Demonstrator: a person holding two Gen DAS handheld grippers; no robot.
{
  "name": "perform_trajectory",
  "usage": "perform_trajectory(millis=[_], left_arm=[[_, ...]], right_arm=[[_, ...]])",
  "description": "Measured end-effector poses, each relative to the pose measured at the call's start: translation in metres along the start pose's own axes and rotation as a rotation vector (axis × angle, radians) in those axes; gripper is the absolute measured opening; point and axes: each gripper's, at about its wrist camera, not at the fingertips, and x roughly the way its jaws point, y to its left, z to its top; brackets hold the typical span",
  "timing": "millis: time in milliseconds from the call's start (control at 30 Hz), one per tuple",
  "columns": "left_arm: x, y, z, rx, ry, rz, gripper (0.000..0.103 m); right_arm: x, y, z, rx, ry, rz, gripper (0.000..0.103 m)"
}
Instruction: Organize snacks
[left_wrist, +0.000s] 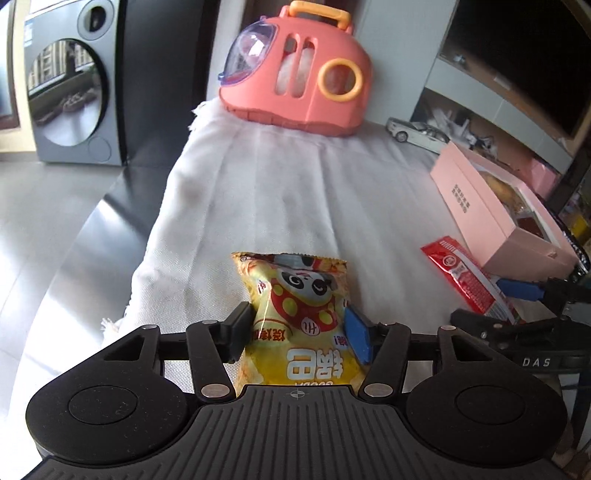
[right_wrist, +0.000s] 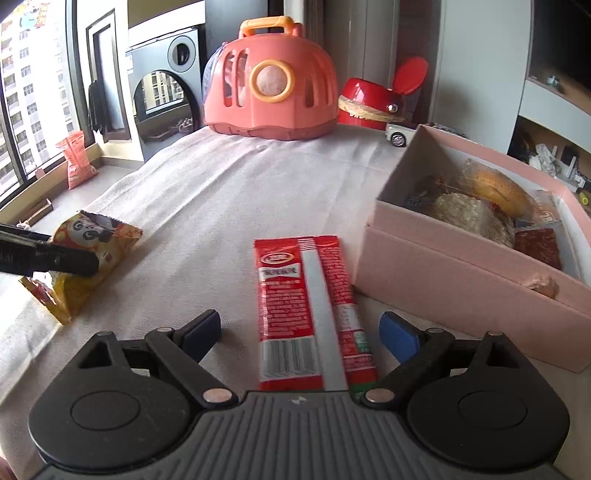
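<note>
While the left gripper (left_wrist: 299, 328) pinched the yellow panda snack bag (left_wrist: 295, 295) between its pads, the right gripper (right_wrist: 301, 332) stood open astride the red snack packet (right_wrist: 306, 314), not touching it. Both lay on a white cloth (right_wrist: 221, 192). At two o'clock sat the pink box (right_wrist: 461, 266); at twelve, a coral carrier (right_wrist: 271, 99); at eleven, a washing machine (right_wrist: 166, 74).

Daylit window (right_wrist: 22, 110), grey floor (left_wrist: 48, 229), washing machine (left_wrist: 70, 85).
</note>
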Motion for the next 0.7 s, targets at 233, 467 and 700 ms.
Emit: perform_trajectory(millis=[233,467,700], left_arm=[[0.000,-0.007,-0.001,0.024,0.006,0.021,0.061],[-0.001,-0.007,-0.002,0.026,0.004,0.020,0.061],[-0.003,-0.014,-0.004,0.025,0.048,-0.035,0.059]], right_arm=[[0.015,0.011,0.021,-0.007,0.062,0.023,0.095],[0.012,0.023,0.024,-0.030,0.077,0.045,0.077],[-0.001,0.034,0.024,-0.066,0.117,0.106,0.049]])
